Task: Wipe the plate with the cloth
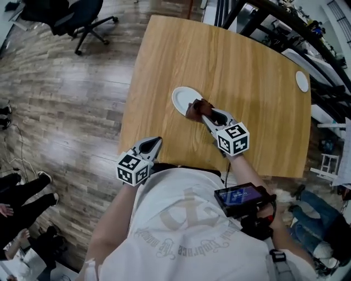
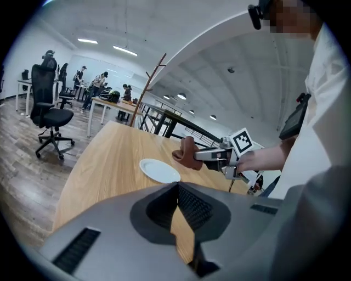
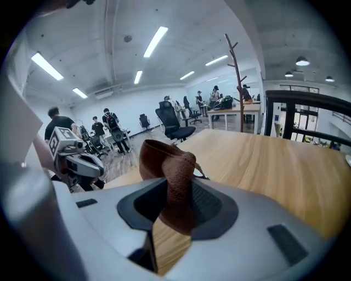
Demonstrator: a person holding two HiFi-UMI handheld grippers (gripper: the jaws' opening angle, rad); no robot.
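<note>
A white plate (image 1: 182, 100) lies on the wooden table (image 1: 247, 82), near its middle. A brown cloth (image 1: 196, 108) hangs bunched at the plate's near right rim, with my right gripper (image 1: 204, 114) shut on it. In the right gripper view the brown cloth (image 3: 171, 181) fills the gap between the jaws and rises above them. From the left gripper view, the white plate (image 2: 159, 170) lies ahead, and the brown cloth (image 2: 188, 155) hangs just above its right rim. My left gripper (image 1: 157, 141) hovers at the table's near edge, jaws shut with nothing between them.
A small white disc (image 1: 302, 81) rests near the table's far right corner. A black office chair (image 1: 71, 16) stands on the wood floor at the far left. Dark desks and railing (image 1: 296, 33) run along the right. People stand far back in the room.
</note>
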